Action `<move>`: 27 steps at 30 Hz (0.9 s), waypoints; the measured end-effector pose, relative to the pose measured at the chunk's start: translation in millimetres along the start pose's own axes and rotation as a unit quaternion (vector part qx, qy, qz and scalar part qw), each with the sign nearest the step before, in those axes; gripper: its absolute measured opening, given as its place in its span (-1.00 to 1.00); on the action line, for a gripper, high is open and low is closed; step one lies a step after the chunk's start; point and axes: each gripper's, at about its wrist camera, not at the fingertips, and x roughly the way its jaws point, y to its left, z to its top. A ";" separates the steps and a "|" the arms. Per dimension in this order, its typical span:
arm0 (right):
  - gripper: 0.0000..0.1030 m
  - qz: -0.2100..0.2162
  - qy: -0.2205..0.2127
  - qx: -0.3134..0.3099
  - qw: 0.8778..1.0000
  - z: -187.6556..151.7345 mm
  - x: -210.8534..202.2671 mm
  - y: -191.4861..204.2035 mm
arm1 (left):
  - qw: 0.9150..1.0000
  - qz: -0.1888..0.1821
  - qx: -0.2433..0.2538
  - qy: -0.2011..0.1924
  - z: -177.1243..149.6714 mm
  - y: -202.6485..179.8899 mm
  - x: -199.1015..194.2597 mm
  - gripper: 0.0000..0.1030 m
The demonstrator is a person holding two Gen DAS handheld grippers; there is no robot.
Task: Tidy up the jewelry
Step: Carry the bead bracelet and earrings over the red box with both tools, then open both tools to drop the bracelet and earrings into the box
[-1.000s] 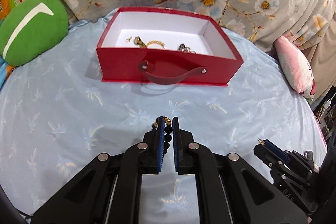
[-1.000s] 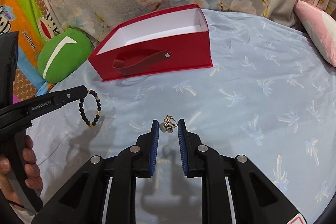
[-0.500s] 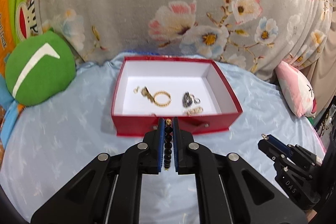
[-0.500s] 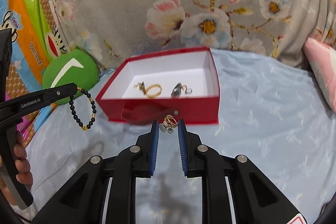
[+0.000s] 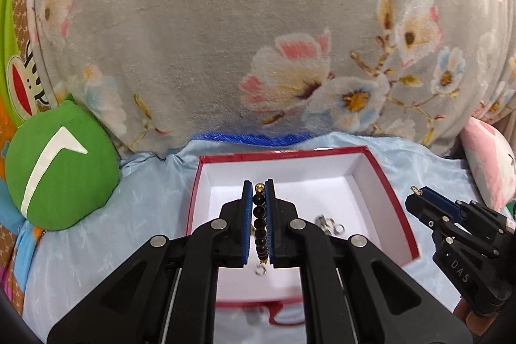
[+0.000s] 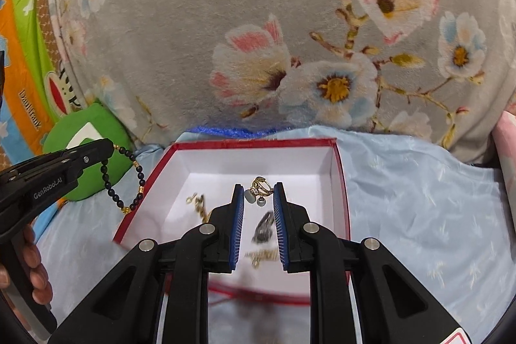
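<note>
My left gripper [image 5: 258, 186] is shut on a black bead bracelet [image 5: 259, 215] with gold beads, and it hovers over the open red box [image 5: 398, 215]. In the right wrist view the bracelet [image 6: 124, 186] hangs as a loop from the left gripper [image 6: 109, 148], just left of the box's left wall. My right gripper [image 6: 258, 187] is shut on a small gold ring with pearl drops [image 6: 260, 190], above the box's white floor. Inside lie a gold chain [image 6: 198, 205], a dark piece [image 6: 264, 228] and a gold piece [image 6: 258, 257]. The right gripper [image 5: 419, 191] shows beside the box's right wall.
The red box [image 6: 340, 182] sits on a light-blue sheet [image 6: 419, 199]. A grey floral blanket [image 5: 258, 37] rises right behind it. A green cushion [image 5: 61, 166] lies to the left and a pink pillow [image 5: 490, 160] to the right. A hand [image 6: 32, 263] grips the left tool.
Both grippers have risen and moved forward from the sheet in front of the box to above it. Each still carries its piece, and the box now fills the lower middle of both views.
</note>
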 end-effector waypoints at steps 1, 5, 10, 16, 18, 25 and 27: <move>-0.67 0.000 0.003 0.003 1.000 4.3 8.9 -1.2 | 1.000 0.002 -0.003 0.002 3.0 1.7 8.7 -0.87; -0.67 -0.005 0.015 0.010 1.000 17.1 45.2 -4.9 | 1.000 0.017 -0.006 0.014 10.0 8.4 44.1 -0.87; -0.67 -0.014 0.029 0.007 0.999 20.6 81.7 -7.8 | 0.999 0.030 -0.014 0.032 10.8 16.9 81.6 -0.87; -0.66 -0.019 0.047 0.010 0.999 17.5 113.9 -11.3 | 0.998 0.038 -0.008 0.046 6.1 16.5 110.8 -0.86; -0.65 -0.021 0.048 0.009 0.999 16.2 119.4 -9.9 | 0.998 0.050 -0.002 0.046 4.4 15.0 117.6 -0.84; -0.36 -0.028 0.034 -0.005 0.999 13.3 120.9 -4.6 | 0.997 0.056 -0.020 0.051 -0.7 22.1 124.0 -0.48; -0.34 -0.026 0.033 -0.001 0.999 13.5 119.9 -6.1 | 0.997 0.058 -0.020 0.050 -1.7 22.5 122.3 -0.46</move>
